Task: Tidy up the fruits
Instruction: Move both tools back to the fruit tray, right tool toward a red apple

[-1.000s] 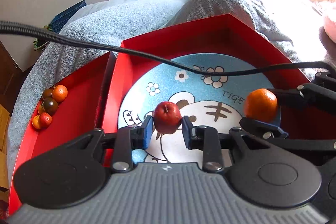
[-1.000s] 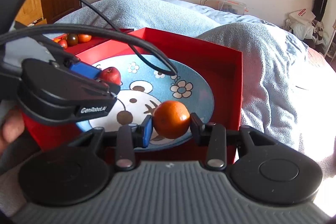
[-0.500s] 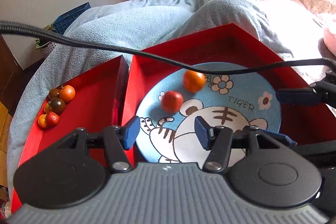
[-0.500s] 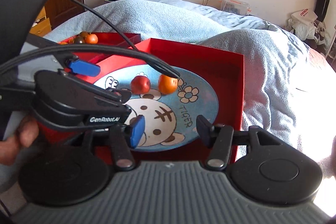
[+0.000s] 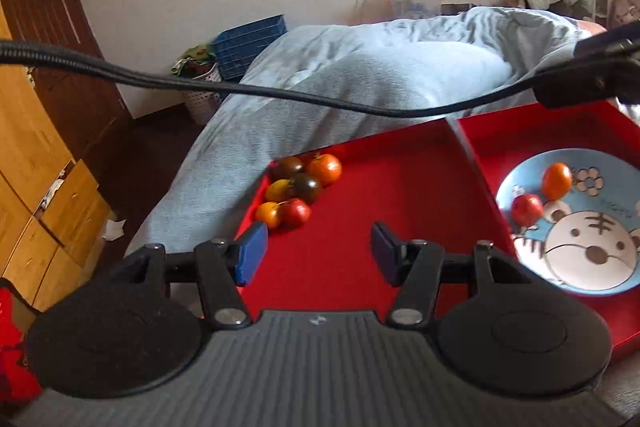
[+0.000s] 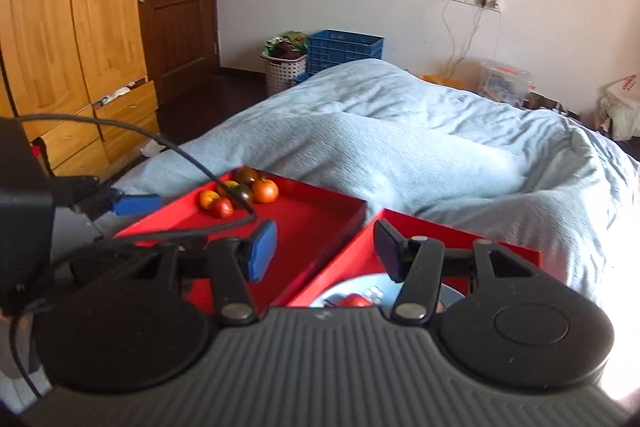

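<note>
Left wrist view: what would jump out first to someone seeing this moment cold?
The bright red trays on the pale blue blanket catch the eye first, with a cluster of small fruits bunched in the left tray's far corner. Next, the blue tiger plate in the right tray holds a red fruit and an orange one. In the foreground the left gripper is open and empty.
</note>
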`<state>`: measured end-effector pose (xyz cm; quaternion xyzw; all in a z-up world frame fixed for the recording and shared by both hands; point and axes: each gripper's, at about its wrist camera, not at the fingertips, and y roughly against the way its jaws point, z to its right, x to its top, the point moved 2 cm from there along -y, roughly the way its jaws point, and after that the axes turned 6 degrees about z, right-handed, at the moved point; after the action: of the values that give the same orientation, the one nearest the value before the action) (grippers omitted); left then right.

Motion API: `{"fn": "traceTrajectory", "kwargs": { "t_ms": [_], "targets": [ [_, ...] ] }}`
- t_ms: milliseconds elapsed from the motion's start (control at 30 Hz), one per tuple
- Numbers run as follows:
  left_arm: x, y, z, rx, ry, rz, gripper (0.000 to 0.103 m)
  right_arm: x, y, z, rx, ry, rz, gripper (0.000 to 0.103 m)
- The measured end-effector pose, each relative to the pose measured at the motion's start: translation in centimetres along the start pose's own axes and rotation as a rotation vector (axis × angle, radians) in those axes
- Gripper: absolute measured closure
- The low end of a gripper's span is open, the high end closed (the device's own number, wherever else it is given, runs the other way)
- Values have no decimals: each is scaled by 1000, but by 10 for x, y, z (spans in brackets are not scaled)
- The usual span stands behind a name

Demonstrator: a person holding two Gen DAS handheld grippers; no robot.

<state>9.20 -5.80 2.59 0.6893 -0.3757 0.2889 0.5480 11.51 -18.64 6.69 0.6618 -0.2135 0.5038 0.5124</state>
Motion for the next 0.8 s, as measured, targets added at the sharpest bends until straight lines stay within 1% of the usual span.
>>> {"fn": "traceTrajectory", "kwargs": {
  "t_ms": [100, 167, 267, 367, 433, 467, 500, 533, 700, 800],
  "targets": [
    [-17, -11, -32, 23, 28, -36, 40, 12, -55, -21, 88, -32, -53, 48],
    [-25, -15, -46, 32, 43, -48, 40, 14, -90, -35, 126, -43, -92, 48],
    [-37, -15, -55, 32, 40, -47, 40, 10, -139, -54, 136, -37, -153, 48],
    [-44, -15, -59, 31, 23, -37, 39, 5, -178, -70, 137, 19, -187, 48],
    [-46, -16, -61, 24, 30, -35, 37, 4, -194, -78, 153, 45, -201, 48],
    [-48, -17, -63, 23, 35, -37, 36, 4, -204, -85, 153, 67, -223, 48],
    [-49, -19, -64, 22, 43, -42, 36, 3, -210, -90, 155, 89, -248, 52],
    [-50, -20, -65, 18, 48, -47, 36, 0, -215, -95, 162, 115, -270, 59],
    [-57, -22, -69, -3, 61, -56, 35, -16, -220, -111, 211, 170, -334, 59],
    [-59, -25, -70, -12, 73, -66, 35, -22, -233, -116, 197, 189, -360, 59]
  ]
}}
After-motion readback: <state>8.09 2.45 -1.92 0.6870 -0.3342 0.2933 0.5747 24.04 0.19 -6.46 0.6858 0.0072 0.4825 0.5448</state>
